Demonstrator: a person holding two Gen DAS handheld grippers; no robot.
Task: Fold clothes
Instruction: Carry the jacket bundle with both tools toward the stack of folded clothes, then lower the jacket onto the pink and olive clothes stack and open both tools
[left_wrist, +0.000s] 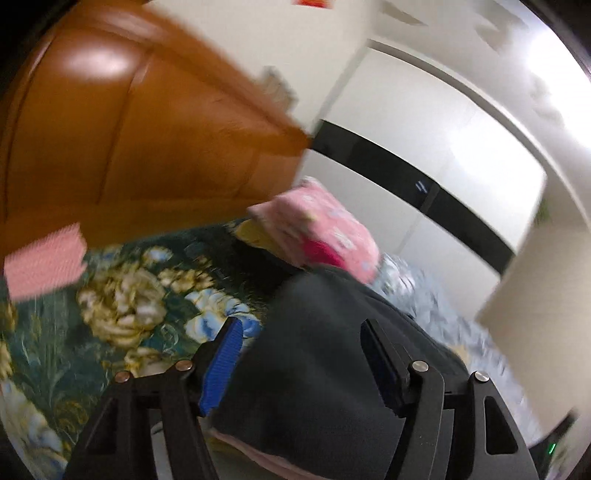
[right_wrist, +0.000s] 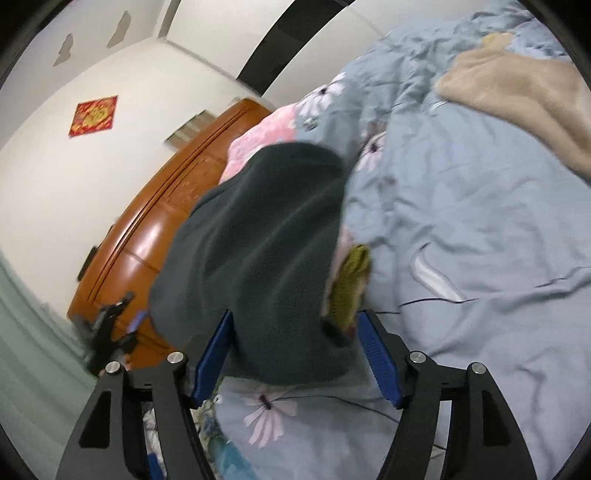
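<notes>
A dark grey-green fleece garment (left_wrist: 317, 369) lies bunched on the bed and also shows in the right wrist view (right_wrist: 258, 251). My left gripper (left_wrist: 301, 328) is open, its blue-padded fingers spread on either side of the garment. My right gripper (right_wrist: 295, 317) is open too, its fingers spread around the garment's near end. An olive-green cloth (right_wrist: 349, 291) sticks out beside the right finger. Whether either gripper touches the fleece is unclear from the blur.
A pink folded blanket (left_wrist: 325, 232) sits behind the garment. A dark floral bedspread (left_wrist: 110, 314) covers the left side, a blue-grey flowered duvet (right_wrist: 461, 221) the right, with a beige cloth (right_wrist: 517, 99) on it. A wooden headboard (right_wrist: 166, 221) stands behind. The left gripper appears in the right wrist view (right_wrist: 110, 332).
</notes>
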